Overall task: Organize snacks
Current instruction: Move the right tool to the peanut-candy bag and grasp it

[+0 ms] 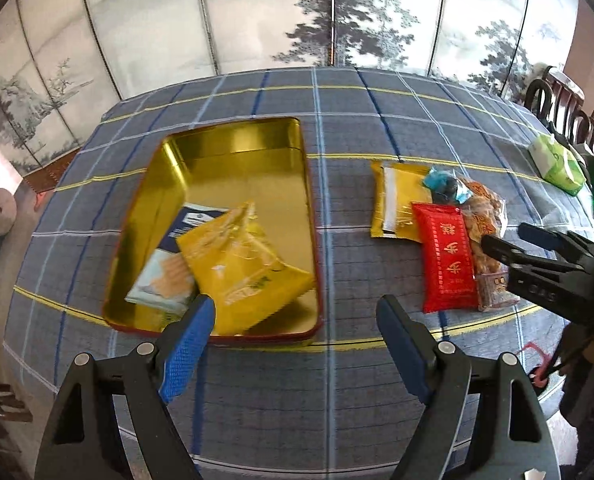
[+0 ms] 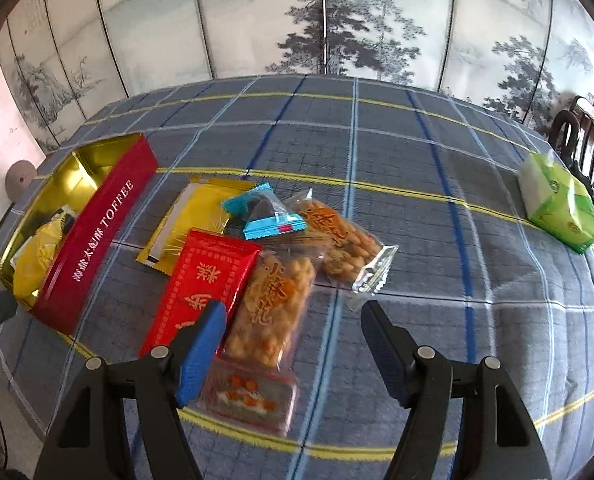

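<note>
**Both grippers wide over the snack table, nothing held**

Left wrist view: looking straight into gold tin (image 1: 233,168), yellow pouch (image 1: 241,264) atop cracker pack (image 1: 163,280) inside, far half of tin bare. Left gripper (image 1: 297,312) jaws apart, empty, w/ one pad over tin's near rim. Right gripper (image 1: 509,244) reaching in from right edge by red packet (image 1: 449,256).

Right wrist view: shows tin's red TOFFEE side (image 2: 97,236) instead, plus loose pile: red packet (image 2: 205,284), two clear peanut-brittle packs (image 2: 273,308) (image 2: 345,244), teal candy (image 2: 265,212), gold sachet (image 2: 193,216), small clear-wrapped pack (image 2: 249,396) nearest. Right gripper (image 2: 293,328) spread, empty, over brittle pack. Green tissue pack (image 2: 557,204) near far-right table edge; plaid cloth (image 2: 417,200) open btw it and pile.
</note>
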Demonstrator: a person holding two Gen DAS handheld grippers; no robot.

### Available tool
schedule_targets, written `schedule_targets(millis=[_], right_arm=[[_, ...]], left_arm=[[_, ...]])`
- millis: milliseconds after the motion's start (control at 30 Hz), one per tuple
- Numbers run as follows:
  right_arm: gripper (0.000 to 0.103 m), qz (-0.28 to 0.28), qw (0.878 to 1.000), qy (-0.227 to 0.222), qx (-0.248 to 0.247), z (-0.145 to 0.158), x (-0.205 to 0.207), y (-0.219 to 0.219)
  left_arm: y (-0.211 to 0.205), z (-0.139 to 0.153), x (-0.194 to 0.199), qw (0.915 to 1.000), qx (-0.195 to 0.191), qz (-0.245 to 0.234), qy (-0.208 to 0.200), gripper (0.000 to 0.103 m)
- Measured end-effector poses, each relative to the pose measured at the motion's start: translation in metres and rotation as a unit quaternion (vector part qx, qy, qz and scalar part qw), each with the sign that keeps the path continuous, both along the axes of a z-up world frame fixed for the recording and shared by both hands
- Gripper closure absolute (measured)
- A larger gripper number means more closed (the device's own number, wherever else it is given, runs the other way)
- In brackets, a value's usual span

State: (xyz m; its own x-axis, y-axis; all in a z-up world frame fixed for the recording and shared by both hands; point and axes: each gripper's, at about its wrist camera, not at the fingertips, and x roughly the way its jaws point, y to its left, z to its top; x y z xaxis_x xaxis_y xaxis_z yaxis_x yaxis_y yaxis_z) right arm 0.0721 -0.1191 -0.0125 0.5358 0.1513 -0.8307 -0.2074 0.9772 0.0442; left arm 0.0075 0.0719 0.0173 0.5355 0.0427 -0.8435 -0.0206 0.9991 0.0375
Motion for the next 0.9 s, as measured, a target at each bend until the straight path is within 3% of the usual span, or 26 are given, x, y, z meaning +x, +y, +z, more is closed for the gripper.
schedule_targets(millis=[400, 467, 533, 900], right_arm=[[0.033, -0.003, 1.000, 0.021, -0.006, -0.023, 0.020, 0.003], [0.041, 0.006, 1.000, 0.018, -0.015, -0.025, 0.021, 0.007], [0.056, 0.016, 1.000, 0.017, -0.013, -0.026, 0.022, 0.011], [0.060, 0.010, 1.000, -0.010, 0.014, -0.010, 0.017, -0.004]], left_arm=[[-0.021, -0.016, 0.016, 0.9995, -0.001, -0.016, 0.026, 0.023], [-0.025, -0.017, 0.019, 0.9995, -0.004, -0.018, 0.027, 0.023], [-0.029, -0.019, 0.022, 0.9994, -0.005, -0.021, 0.028, 0.023], [-0.049, -0.025, 0.034, 0.9991, -0.005, -0.029, 0.030, 0.022]])
